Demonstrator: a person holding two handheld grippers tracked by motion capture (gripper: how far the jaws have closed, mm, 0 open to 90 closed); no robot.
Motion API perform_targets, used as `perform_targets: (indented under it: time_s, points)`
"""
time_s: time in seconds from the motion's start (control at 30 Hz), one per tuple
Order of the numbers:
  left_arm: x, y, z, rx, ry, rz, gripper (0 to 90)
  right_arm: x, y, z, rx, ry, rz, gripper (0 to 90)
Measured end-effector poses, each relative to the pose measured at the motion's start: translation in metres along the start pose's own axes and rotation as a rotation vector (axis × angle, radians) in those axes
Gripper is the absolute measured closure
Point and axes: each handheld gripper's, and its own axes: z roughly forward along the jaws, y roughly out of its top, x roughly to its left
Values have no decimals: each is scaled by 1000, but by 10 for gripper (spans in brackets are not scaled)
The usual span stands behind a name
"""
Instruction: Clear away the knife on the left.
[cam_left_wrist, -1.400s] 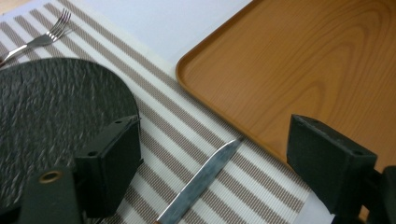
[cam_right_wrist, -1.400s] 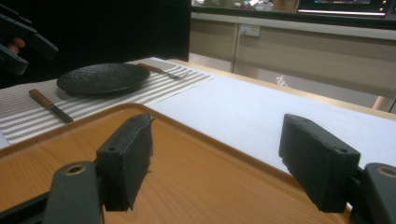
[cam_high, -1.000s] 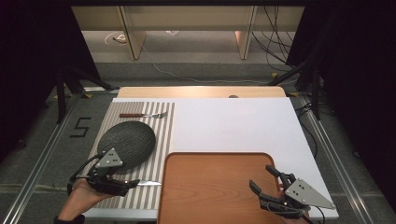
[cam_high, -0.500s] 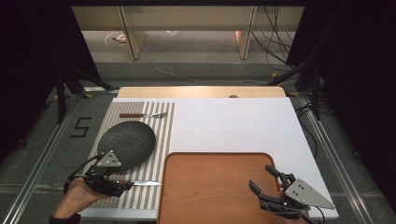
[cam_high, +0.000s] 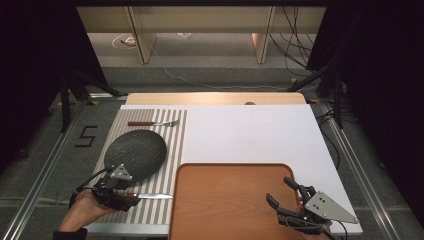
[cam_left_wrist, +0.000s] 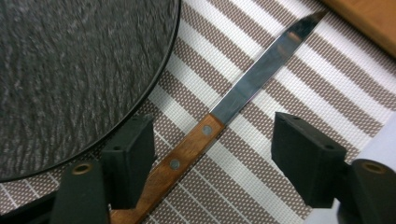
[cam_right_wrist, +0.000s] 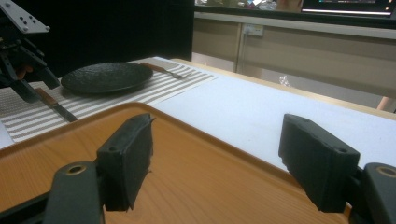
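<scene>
A wooden-handled knife (cam_high: 150, 196) lies on the striped placemat (cam_high: 172, 130), blade toward the wooden tray (cam_high: 225, 210). My left gripper (cam_high: 131, 198) stands open around the knife's handle (cam_left_wrist: 187, 150), which lies nearer the left jaw, and neither pad touches it. A dark textured plate (cam_high: 136, 152) sits just beyond, and its rim (cam_left_wrist: 154, 88) is close to the left jaw. My right gripper (cam_high: 278, 190) is open over the tray's right part (cam_right_wrist: 196, 186) with nothing between its jaws. From there the knife (cam_right_wrist: 56, 107) and the left gripper (cam_right_wrist: 25, 60) appear far off.
A fork (cam_high: 152, 123) with a wooden handle lies at the placemat's far end. The white tabletop (cam_high: 250, 135) stretches behind the tray. A wooden strip (cam_high: 215, 98) borders the far edge. Metal rails and cables run beside the table.
</scene>
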Motion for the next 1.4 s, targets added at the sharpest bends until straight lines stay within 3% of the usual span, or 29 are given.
perform_targets:
  time_s: [0.6,0.73,1.0,1.2,1.4]
  points:
    - [4,2,7,65,0,43,424,1,-1,1,3,3,-3,273]
    - [6,3,11,87,21,33,471,1,-1,1,5,4,-6,273]
    - [8,3,12,129,6,26,549,1,-1,1,4,0,-4,273]
    - [5,8,12,171,-3,67,625,1,-1,1,8,2,-8,274]
    - [4,13,13,196,-15,77,676,2,-1,1,9,2,-10,275]
